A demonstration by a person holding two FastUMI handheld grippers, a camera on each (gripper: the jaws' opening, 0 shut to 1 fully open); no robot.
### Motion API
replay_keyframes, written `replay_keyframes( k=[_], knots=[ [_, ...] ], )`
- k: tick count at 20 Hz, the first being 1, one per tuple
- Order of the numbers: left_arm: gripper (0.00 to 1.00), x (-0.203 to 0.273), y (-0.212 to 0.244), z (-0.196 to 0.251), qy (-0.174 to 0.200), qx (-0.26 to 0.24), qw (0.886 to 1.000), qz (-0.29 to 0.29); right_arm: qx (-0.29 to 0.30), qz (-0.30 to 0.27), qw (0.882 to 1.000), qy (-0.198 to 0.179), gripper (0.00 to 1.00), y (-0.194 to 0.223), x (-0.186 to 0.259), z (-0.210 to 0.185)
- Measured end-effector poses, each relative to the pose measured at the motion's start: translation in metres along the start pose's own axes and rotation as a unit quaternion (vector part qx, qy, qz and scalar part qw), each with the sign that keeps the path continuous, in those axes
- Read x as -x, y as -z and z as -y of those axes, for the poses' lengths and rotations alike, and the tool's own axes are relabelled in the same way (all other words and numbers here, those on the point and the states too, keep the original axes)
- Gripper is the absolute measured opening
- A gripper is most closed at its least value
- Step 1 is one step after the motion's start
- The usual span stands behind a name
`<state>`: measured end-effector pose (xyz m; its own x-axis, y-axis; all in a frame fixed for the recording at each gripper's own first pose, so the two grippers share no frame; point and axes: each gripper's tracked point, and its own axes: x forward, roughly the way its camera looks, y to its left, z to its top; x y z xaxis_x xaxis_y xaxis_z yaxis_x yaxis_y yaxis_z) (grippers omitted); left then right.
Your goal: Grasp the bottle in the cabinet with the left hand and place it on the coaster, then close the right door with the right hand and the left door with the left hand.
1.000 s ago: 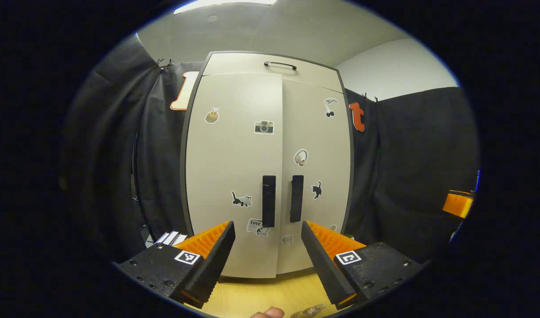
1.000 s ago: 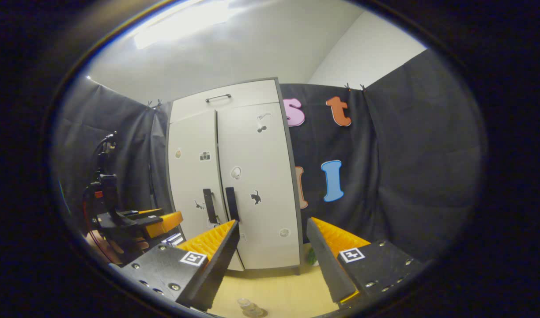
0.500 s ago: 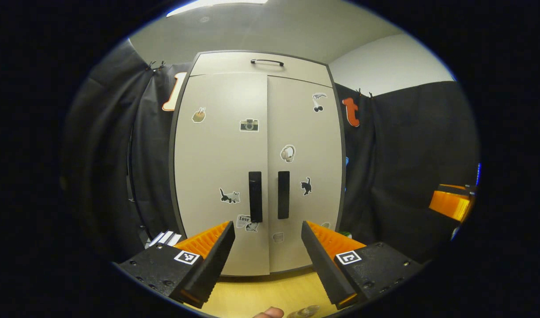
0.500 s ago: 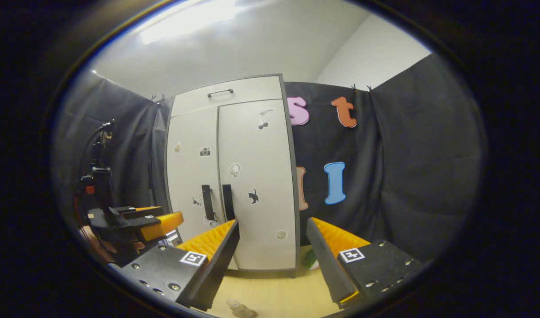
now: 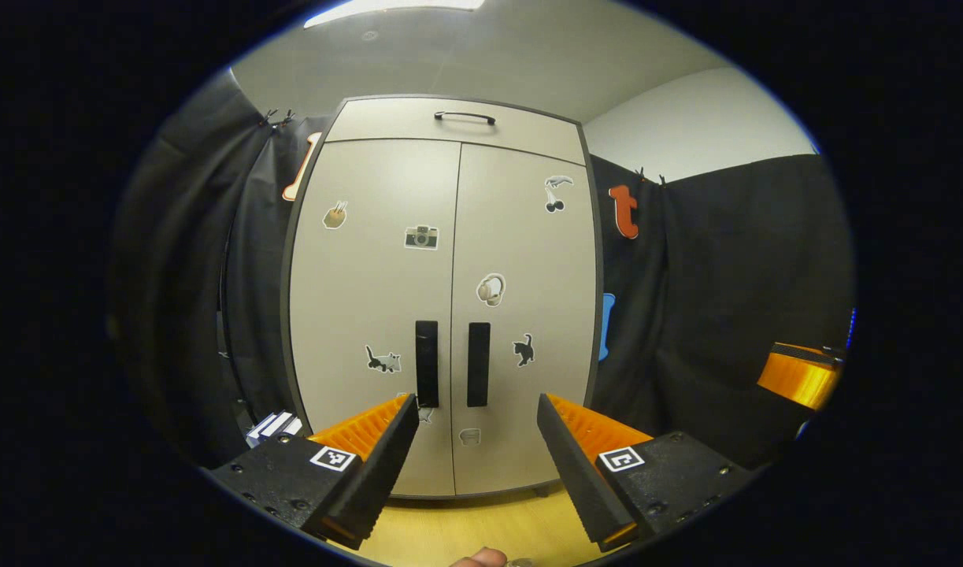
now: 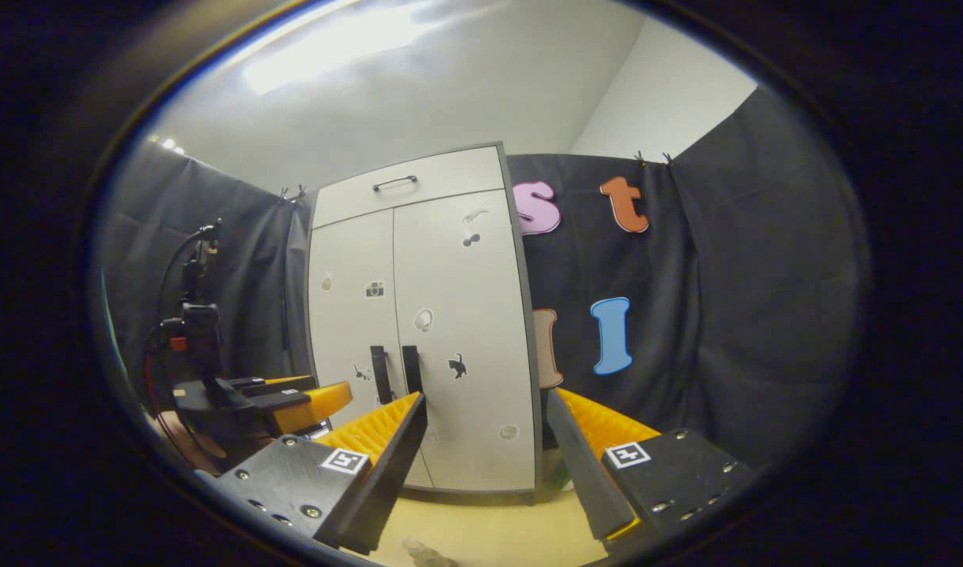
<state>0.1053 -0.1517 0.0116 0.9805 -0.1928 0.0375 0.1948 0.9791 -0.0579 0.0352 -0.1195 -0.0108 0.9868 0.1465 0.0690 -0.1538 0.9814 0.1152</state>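
The pale cabinet [image 5: 387, 276] stands with both doors flush; the left door handle [image 5: 427, 362] and the right door handle [image 5: 479, 362] sit side by side. My left gripper [image 5: 477, 465] is open and empty, a short way in front of the handles and touching nothing. My right gripper [image 6: 489, 472] is also open and empty, off to the cabinet's right and farther back. The top of the clear bottle [image 6: 422, 551] peeks up at the bottom edge of the right gripper view, on the wooden table [image 6: 497, 528]. What it stands on is hidden.
In the right gripper view, the left gripper [image 6: 292, 394] and its hand-held mount are beside the cabinet's left door. The right gripper [image 5: 796, 378] appears at the far right. A white stack [image 5: 272, 425] lies left of the cabinet, something green [image 6: 560, 472] at its right foot.
The left door, slightly ajar a second ago, now sits flush with the right one. The left gripper has drifted back and right; the bottle has slid lower in both views.
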Motion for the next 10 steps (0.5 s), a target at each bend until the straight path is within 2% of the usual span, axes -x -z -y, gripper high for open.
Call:
replay_keyframes(
  k=[1, 4, 5, 8, 9, 10],
  knots=[
    [0.96, -0.002, 0.0, 0.004, 0.0, -0.002, 1.0, -0.003, 0.004, -0.002, 1.0, 0.002, 0.94, 0.001, -0.001, 0.004],
    [0.96, -0.005, -0.003, 0.015, -0.004, -0.009, 1.0, -0.001, 0.007, -0.006, 1.0, 0.009, 0.94, 0.002, -0.004, 0.016],
    [0.96, -0.007, -0.003, 0.017, -0.006, -0.012, 1.0, 0.002, 0.007, -0.006, 1.0, 0.009, 0.89, 0.003, -0.005, 0.021],
    [0.96, -0.012, 0.001, 0.026, -0.012, -0.016, 1.0, 0.001, 0.011, -0.004, 1.0, 0.008, 0.89, 0.004, -0.008, 0.033],
    [0.96, -0.015, 0.004, 0.029, -0.015, -0.016, 1.0, -0.005, 0.013, -0.004, 1.0, 0.01, 0.94, 0.004, -0.01, 0.039],
    [0.96, -0.018, 0.007, 0.032, -0.017, -0.016, 1.0, -0.012, 0.016, -0.005, 1.0, 0.011, 0.89, 0.005, -0.01, 0.044]
  ],
)
